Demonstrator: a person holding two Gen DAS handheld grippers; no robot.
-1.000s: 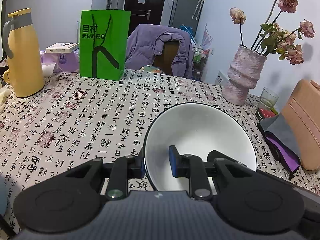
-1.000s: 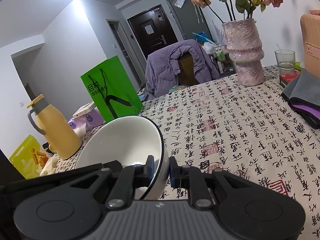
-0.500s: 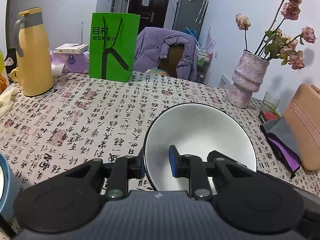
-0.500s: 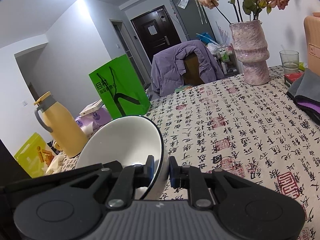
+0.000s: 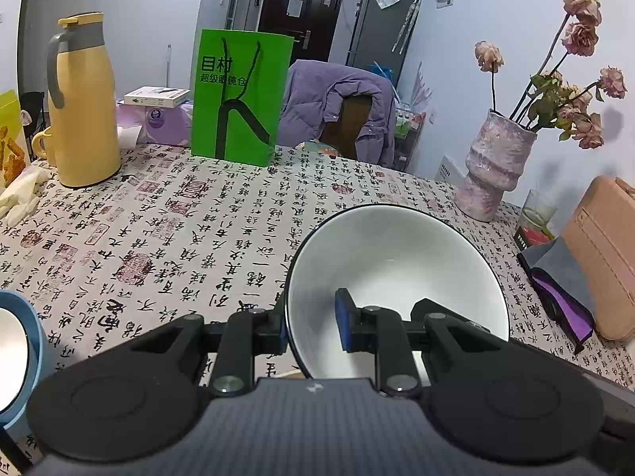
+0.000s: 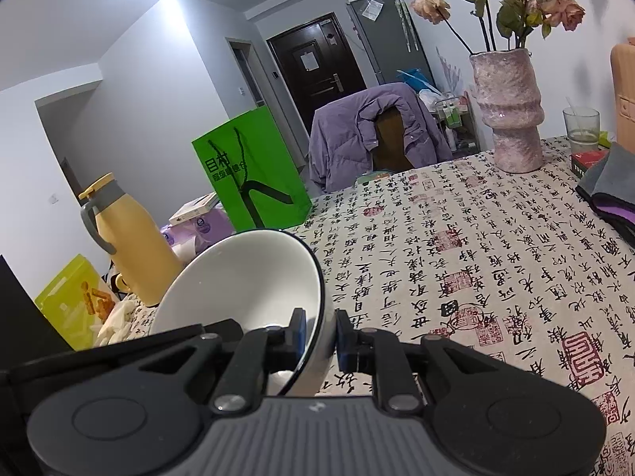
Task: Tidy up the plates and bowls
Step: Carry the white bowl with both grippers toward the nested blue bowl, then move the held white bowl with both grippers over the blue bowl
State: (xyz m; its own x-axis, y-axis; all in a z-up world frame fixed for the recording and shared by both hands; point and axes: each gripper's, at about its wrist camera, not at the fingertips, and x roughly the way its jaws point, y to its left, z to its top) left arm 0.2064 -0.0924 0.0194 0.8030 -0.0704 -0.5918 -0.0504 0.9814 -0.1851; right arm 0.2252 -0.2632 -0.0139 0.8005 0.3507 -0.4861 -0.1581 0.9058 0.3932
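A: We have the white bowl (image 5: 397, 277) pinched at its rim on two sides. Our left gripper (image 5: 310, 325) is nearly closed on the near left wall, one pad inside the bowl and one outside.

B: And our right gripper (image 6: 320, 335) clamps the opposite wall the same way, jaws almost together, rim between the pads. The white bowl (image 6: 254, 277) rises tilted just ahead of those jaws, above the tablecloth (image 6: 456, 258).

A: Left of our left jaws, at the picture's edge, we see a blue bowl (image 5: 20, 349). Far ahead of them stand the green bag (image 5: 240, 97) and yellow jug (image 5: 81, 99).

B: Well ahead and right of ours, the pink vase (image 6: 508, 111).
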